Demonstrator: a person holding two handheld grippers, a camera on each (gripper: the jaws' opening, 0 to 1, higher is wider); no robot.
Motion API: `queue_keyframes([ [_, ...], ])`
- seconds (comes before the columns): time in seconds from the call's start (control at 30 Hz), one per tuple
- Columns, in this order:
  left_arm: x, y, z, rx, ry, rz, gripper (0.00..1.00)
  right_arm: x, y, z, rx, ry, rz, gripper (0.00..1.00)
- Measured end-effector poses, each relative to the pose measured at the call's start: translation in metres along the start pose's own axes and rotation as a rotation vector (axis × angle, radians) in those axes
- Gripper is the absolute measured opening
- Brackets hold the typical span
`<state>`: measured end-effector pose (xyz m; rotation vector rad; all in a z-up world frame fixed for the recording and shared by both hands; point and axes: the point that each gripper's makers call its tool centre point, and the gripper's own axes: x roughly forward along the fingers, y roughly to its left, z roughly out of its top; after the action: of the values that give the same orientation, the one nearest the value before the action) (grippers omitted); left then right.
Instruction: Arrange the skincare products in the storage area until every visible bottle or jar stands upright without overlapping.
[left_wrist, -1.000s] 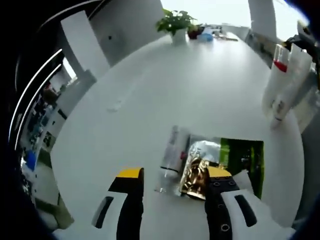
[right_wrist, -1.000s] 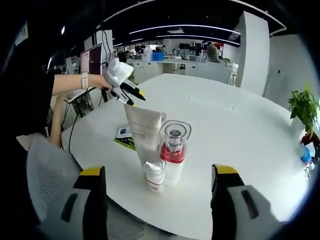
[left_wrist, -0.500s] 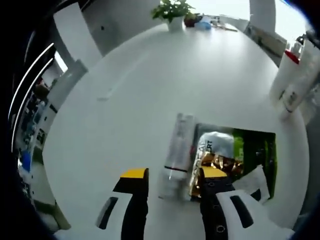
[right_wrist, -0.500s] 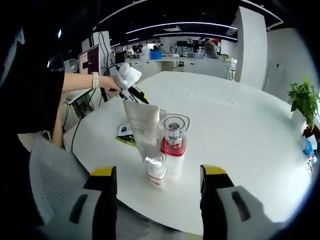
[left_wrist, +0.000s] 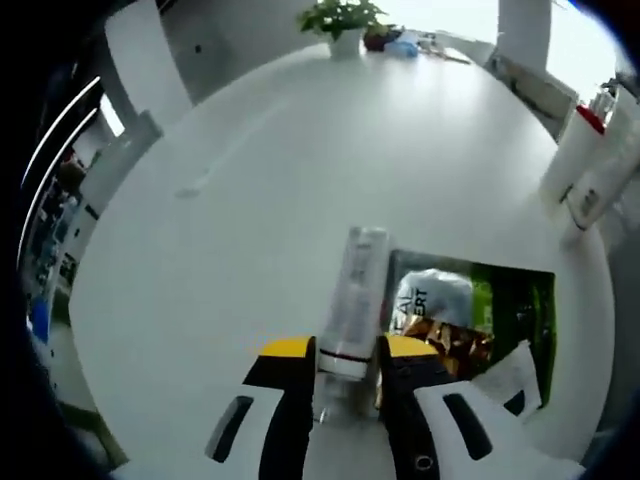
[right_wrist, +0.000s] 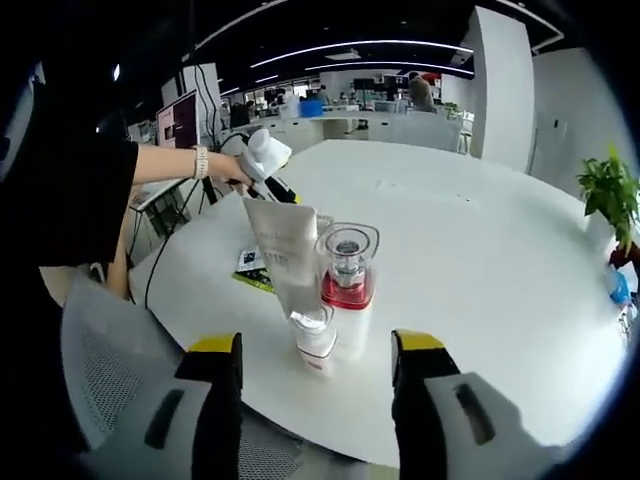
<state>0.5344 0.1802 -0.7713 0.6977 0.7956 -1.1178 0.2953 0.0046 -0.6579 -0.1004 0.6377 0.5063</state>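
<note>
Left gripper (left_wrist: 344, 352) jaws close around lying clear bottle (left_wrist: 352, 296), contact uncertain, beside sachets (left_wrist: 470, 310) on white table (left_wrist: 300, 180). Right gripper (right_wrist: 318, 342) jaws spread, empty, facing upright tube (right_wrist: 290, 262) and red-collared bottle (right_wrist: 347, 280); sachets mostly hidden behind them there.

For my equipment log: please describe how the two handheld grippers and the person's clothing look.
Both the left gripper and the right gripper have black jaws with yellow tips on white bodies with dark oval slots. In the right gripper view, the person wears a black short sleeve and a pale wristband.
</note>
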Motion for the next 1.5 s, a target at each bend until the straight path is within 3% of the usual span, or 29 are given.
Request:
queue_keyframes([
  [0.4,0.007,0.004,0.003,-0.027,-0.016,-0.019,0.18,-0.003,-0.004,-0.003,0.008,0.003,-0.016,0.58],
  [0.7,0.005,0.007,0.003,-0.037,-0.002,0.021,0.16,-0.002,-0.002,-0.001,0.004,0.0,-0.008,0.57],
  [0.93,-0.013,0.013,0.012,-0.037,-0.017,0.066,0.16,-0.001,0.002,0.0,-0.022,0.0,0.009,0.56],
  [1.2,-0.033,0.002,0.017,-0.059,-0.018,0.076,0.16,-0.004,0.006,0.005,-0.035,-0.02,0.016,0.53],
  [1.5,-0.053,-0.024,0.023,-0.038,-0.019,0.073,0.16,-0.011,0.012,0.011,-0.042,-0.056,0.029,0.52],
])
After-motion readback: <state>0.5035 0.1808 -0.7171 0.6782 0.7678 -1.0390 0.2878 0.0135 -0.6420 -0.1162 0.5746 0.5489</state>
